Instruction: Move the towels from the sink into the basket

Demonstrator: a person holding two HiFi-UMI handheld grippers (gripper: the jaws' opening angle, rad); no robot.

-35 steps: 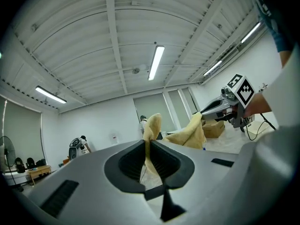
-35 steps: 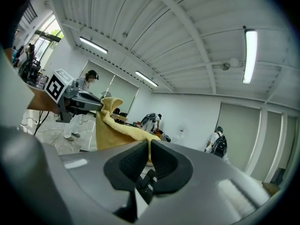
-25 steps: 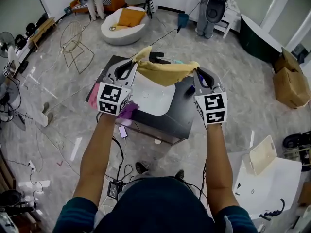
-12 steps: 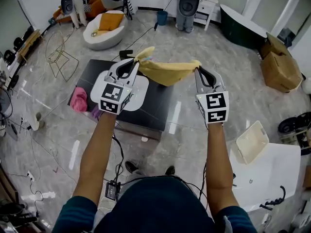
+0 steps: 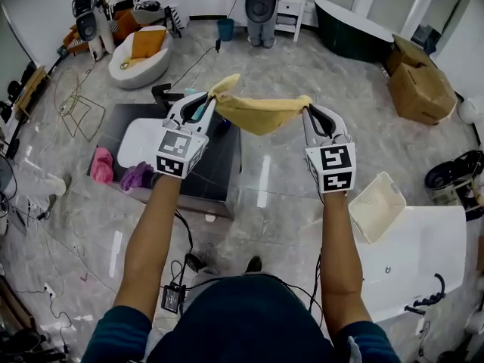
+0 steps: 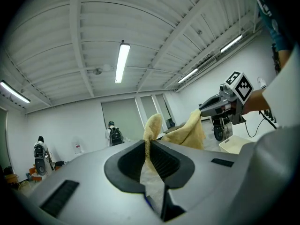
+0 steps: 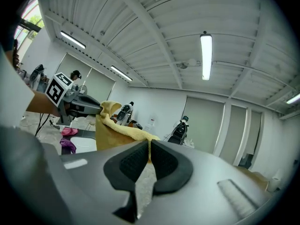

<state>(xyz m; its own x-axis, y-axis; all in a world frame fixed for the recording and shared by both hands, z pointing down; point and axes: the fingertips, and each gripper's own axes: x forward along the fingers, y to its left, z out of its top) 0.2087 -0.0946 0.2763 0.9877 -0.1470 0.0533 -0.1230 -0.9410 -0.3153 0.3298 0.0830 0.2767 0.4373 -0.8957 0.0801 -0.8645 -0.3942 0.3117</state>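
Head view: yellow towel (image 5: 261, 113), long axis running left to right, stretched in the air with a slight sag at mid-span. Left gripper (image 5: 209, 99) pinches its left corner and right gripper (image 5: 306, 112) its right corner, both sets of jaws narrow on the cloth. The towel hangs above the floor (image 5: 280, 203), between dark counter (image 5: 219, 172) and white basket (image 5: 376, 206). Pink towel (image 5: 101, 165) and purple towel (image 5: 136, 176) lie on the counter beside the white sink (image 5: 132, 138).
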